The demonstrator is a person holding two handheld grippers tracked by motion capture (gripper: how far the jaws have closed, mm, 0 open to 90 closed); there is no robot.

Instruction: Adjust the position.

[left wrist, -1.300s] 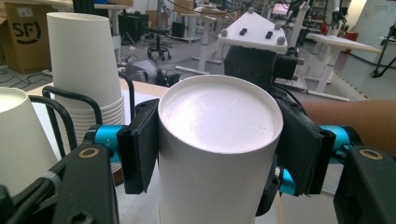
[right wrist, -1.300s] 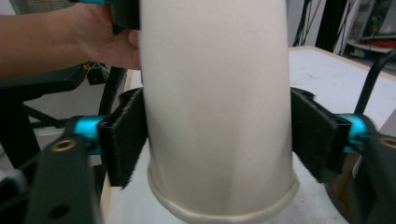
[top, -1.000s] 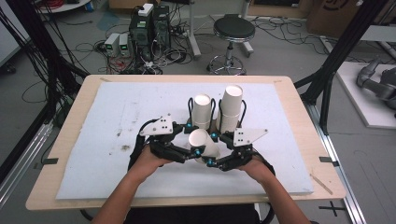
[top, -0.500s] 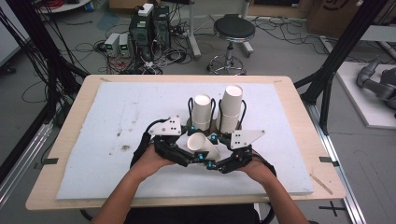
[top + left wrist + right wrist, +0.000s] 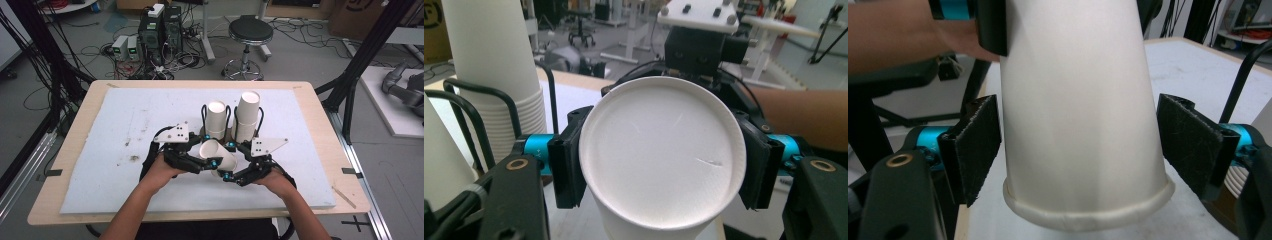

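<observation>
Paper cup (image 5: 217, 154), held above the surface (image 5: 100, 165) before two cup stacks (image 5: 235, 117): left hand-held gripper (image 5: 214, 161) has just clamped it; right hand-held gripper (image 5: 1078, 145) jaws have just opened, pads clear. Handover nearly complete; placement remains.

From the high view we look forward and down on the table (image 5: 75, 200), its far edge at twelve o'clock. Our left gripper view sits close behind the paper cup (image 5: 659, 155), facing its base; our right gripper view faces its side (image 5: 1078, 100) just as closely. All three share that cup (image 5: 217, 154).
</observation>
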